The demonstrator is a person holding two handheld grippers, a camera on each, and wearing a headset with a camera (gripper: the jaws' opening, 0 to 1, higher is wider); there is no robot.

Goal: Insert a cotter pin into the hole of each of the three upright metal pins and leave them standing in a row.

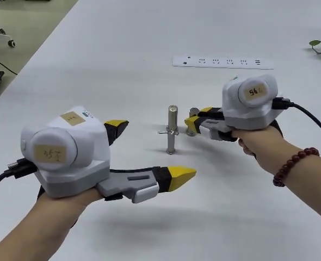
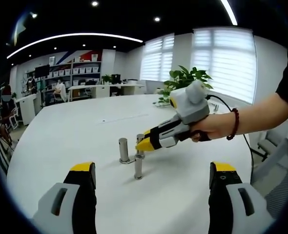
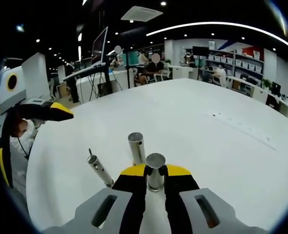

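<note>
Nearest, holding the left gripper [image 1: 158, 148] spread wide and empty above the white table [image 1: 122, 54]. Beyond, pinching one upright metal pin [image 3: 155, 163] in the right gripper [image 3: 155, 172], just beside a standing pin [image 1: 172, 117] already crossed by a cotter pin [image 1: 164, 131]. Seemingly steadying this pin for insertion; next, calls for bringing a cotter pin square to its hole.

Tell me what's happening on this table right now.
A person works two handheld grippers over a white table. The right gripper is shut on one upright metal pin. A second pin and a third pin stand beside it; one seems to carry a cotter pin. The left gripper is open, holding nothing, apart from the pins.
</note>
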